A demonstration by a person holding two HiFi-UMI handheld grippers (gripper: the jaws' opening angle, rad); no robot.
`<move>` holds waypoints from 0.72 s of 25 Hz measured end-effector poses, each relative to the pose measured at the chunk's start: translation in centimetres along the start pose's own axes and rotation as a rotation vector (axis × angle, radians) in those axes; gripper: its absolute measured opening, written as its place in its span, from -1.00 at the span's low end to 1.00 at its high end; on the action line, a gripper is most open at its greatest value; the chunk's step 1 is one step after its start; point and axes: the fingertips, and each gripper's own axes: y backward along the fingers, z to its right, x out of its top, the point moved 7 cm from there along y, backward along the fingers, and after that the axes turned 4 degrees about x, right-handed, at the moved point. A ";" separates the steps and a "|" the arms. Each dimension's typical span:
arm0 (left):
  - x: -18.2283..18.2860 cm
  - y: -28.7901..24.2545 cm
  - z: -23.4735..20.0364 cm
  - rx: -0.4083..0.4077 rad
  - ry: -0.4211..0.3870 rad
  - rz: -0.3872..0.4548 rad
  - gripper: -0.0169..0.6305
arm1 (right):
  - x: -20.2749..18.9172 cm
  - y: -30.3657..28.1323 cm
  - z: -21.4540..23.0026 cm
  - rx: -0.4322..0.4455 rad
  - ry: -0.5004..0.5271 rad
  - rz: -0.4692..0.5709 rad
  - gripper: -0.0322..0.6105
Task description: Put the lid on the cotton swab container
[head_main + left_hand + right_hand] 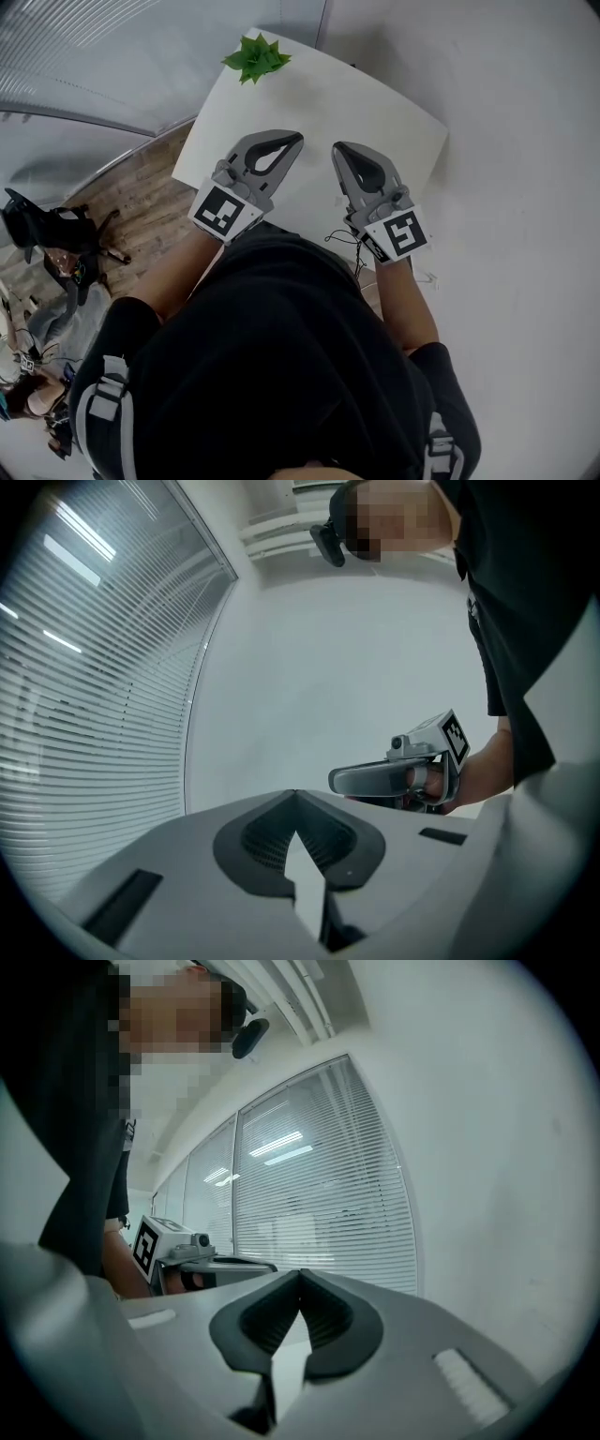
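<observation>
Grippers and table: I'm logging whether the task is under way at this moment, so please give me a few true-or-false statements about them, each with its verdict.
1. The left gripper has its jaws together with nothing between them. True.
2. The right gripper is clamped on a lid. False: its jaws are together and empty.
3. A green plant sits near the far corner of the white table. True.
4. A cotton swab container stands on the table between the two grippers. False: no container shows in any view, and the visible tabletop holds only the plant.
</observation>
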 end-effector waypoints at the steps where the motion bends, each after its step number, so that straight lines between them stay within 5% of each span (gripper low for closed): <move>1: 0.2 0.1 0.1 0.002 -0.013 -0.001 -0.92 | 0.1 0.1 0.0 -0.005 0.004 -0.004 -0.87; 18: 1.7 0.8 -0.5 0.005 -0.032 0.005 -0.92 | 1.6 -0.5 -0.6 -0.031 0.029 0.006 -0.87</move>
